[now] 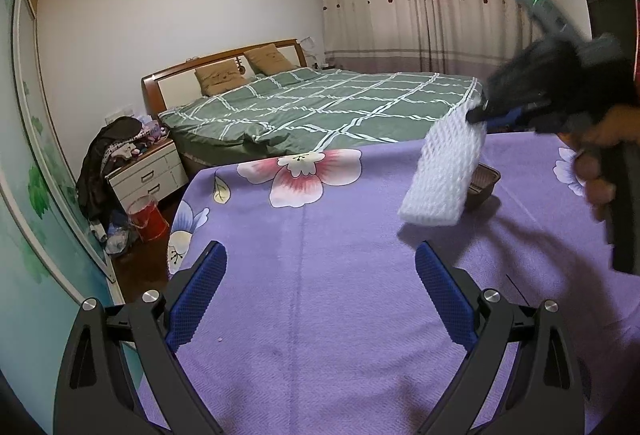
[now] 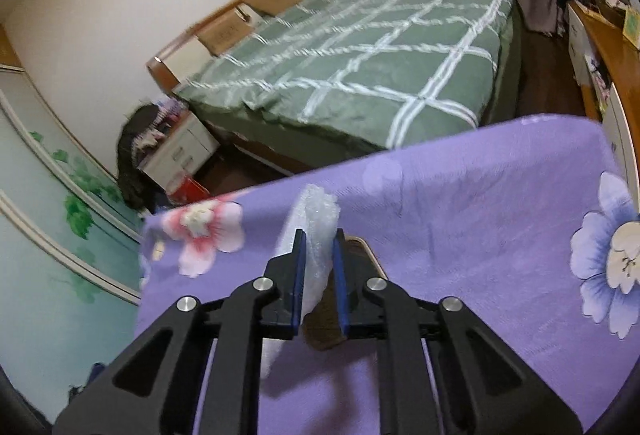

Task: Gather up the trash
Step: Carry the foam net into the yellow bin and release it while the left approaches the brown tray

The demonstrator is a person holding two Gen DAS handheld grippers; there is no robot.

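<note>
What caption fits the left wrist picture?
Right hand-held gripper lifts white foam net above a basket on the purple cloth.

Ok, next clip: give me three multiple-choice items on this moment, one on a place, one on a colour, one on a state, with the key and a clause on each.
1. Where is the brown basket?
A. On the green bed
B. On the purple cloth, behind the foam net
C. On the floor by the nightstand

2. What colour is the foam net?
A. White
B. Red
C. Green

3. How does the right gripper stand?
A. Open and empty
B. Shut on the foam net
C. Shut on the basket

Key:
1 B: the left wrist view shows it on the purple cloth, partly hidden by the net.
2 A: the mesh is white in both views.
3 B: the net sits pinched between its blue fingers, lifted off the cloth. The left gripper is open and empty.
</note>
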